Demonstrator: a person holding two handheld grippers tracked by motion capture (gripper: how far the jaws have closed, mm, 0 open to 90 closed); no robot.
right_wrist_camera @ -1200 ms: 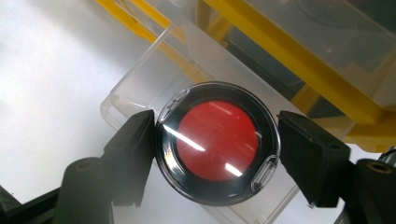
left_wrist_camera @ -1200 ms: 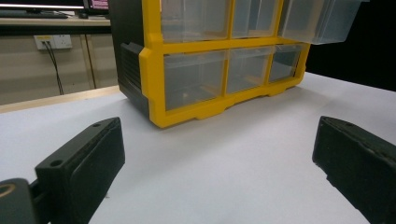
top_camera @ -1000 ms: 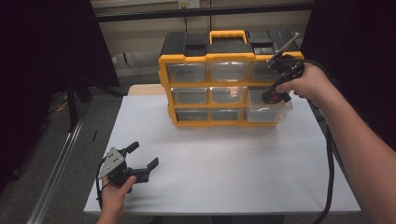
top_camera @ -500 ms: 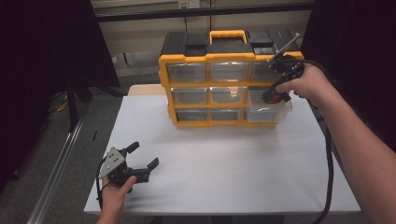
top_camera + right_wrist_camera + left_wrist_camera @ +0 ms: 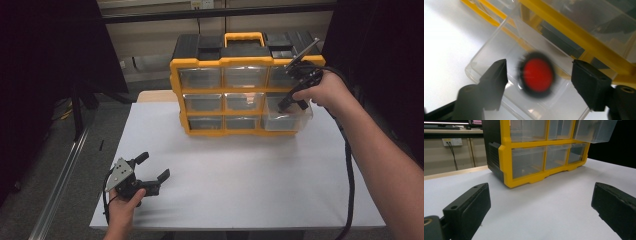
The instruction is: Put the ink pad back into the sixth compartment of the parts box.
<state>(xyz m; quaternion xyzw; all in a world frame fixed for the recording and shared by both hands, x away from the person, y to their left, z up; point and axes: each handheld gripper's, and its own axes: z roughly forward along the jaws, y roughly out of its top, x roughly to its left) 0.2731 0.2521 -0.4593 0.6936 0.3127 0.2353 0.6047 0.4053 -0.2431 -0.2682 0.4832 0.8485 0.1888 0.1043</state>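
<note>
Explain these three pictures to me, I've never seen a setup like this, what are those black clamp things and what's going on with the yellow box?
A person stands at a white table with a hand-held two-jaw gripper in each hand. No robot arm is involved.

The high view looks down from above the person's side. The other two pictures come from small cameras riding on the grippers, looking out between their own black jaws.

On the table stands a yellow organizer with clear drawers. Its lower right drawer is pulled out.

The left gripper rests near the table's front edge, jaws open, nothing between them.

The right gripper reaches down into the open drawer. Its own camera shows a round red and black disc, blurred, in the gap between the jaws. The jaws stand apart from it on both sides, so it is not gripped.
</note>
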